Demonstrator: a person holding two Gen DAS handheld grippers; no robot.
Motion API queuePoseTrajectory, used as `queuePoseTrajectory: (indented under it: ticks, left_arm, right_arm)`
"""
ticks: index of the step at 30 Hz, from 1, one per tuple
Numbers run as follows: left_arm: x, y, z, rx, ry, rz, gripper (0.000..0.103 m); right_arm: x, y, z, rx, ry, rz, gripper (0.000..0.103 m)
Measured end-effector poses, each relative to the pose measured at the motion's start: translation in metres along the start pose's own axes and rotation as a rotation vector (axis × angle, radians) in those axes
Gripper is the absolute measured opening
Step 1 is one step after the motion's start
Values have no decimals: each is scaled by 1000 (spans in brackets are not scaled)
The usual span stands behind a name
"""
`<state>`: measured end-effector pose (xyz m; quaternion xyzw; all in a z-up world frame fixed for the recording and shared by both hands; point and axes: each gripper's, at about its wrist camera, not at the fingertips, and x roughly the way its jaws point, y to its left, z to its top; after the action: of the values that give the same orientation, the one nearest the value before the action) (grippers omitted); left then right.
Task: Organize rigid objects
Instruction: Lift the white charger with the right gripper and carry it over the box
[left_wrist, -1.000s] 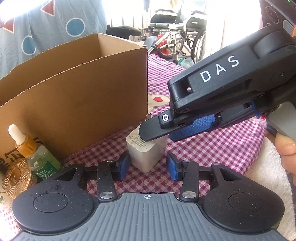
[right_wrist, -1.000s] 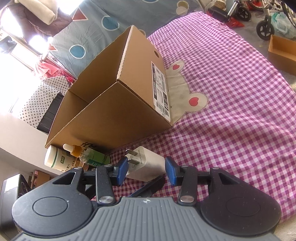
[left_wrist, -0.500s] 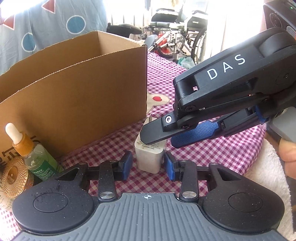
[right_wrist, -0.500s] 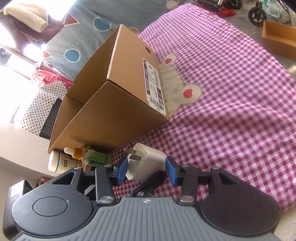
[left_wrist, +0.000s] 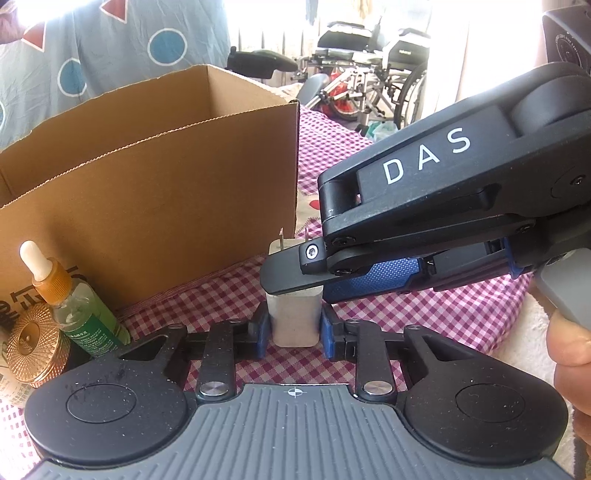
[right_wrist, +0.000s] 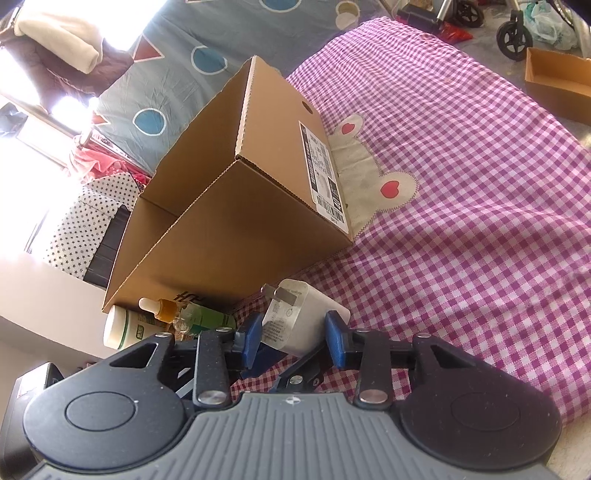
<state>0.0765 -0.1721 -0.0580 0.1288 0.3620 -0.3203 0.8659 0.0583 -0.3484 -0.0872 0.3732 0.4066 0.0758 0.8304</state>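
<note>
the right gripper's (left_wrist: 295, 280) black finger covers the top of the white charger (left_wrist: 293, 325). the cardboard box (left_wrist: 147, 192) hides the cloth's far left corner. the gold cap (left_wrist: 37, 350) is cut off by the left edge. label print (right_wrist: 325, 173) is illegible.

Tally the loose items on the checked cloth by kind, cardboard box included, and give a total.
Cardboard box: 1
White plug adapter: 1
Dropper bottle: 1
White bottle lying down: 1
Gold round lid: 1
Total: 5

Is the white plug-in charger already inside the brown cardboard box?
No. The white charger stands on the checked cloth outside the cardboard box.
</note>
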Motion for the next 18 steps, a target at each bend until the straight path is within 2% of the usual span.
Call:
queuePoseTrajectory:
  ticks: [11,18]
  left_arm:
    - [-46,-6,1,11,-109,44,26]
    - [-93,6,35,1,-249,133,26]
  right_arm:
    - [-34,35,-10,-91,-76,28,40]
    - [-62,89,9,-236,-164,97,41]
